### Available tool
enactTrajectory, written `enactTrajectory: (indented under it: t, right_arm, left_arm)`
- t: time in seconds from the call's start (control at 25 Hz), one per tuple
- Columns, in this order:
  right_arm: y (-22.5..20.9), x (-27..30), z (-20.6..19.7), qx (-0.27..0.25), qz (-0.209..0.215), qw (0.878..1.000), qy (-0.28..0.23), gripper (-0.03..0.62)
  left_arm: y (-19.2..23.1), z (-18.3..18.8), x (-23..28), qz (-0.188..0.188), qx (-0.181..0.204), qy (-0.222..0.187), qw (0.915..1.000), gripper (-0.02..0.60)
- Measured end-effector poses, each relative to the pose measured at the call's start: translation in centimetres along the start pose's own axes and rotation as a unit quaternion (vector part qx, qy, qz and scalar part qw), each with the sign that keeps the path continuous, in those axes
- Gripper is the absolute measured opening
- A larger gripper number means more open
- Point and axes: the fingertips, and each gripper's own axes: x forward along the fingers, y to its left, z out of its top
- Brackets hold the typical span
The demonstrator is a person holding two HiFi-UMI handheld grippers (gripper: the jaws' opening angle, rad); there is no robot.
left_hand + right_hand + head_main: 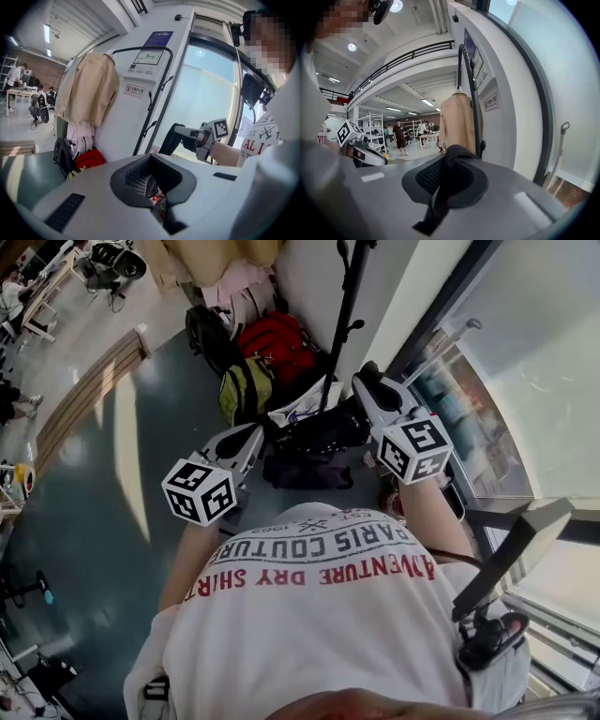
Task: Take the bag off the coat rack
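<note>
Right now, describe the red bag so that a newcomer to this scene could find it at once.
Find the black coat rack pole standing against the white wall. At its foot, the red bag lies between a black backpack and the pole. It is the only red thing in that heap.

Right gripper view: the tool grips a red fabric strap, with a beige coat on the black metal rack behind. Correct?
No: the right gripper view shows the fabric strap in the right tool is black, not red. The beige coat and black metal rack stand.
</note>
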Motion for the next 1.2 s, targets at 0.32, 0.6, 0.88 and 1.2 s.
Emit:
enactTrajectory:
  t: [0.32,0.6,0.88,1.2]
  right_arm:
    - [4.6,-4.7,-5.5,0.018,-0.009,0.999,0.033,0.005]
    - [11.9,-12.8,-5.5,0.045,-0.016,0.999,0.014,0.005]
    - [21.1,-19.9,-5.7,0.045,-0.016,0.999,0.005,0.005]
    - [29.1,-27.1,-7.7,0.078,0.005,0.997,0.016,0.005]
  left_arm:
    - [-4.0,-2.0,-4.3,-0.02,0.027,-0.017,0.9993,0.002]
    - [-9.8,-4.5,-12.4,-0.036,0.053,-0.028,0.9975,0.002]
    - [-13.7,-9.8,-21.3,-0.058,0.039,-0.047,0.9964,0.002]
    - [-17.4,-13.2,-30.0,-0.035,0.025,-0.057,0.9974,0.002]
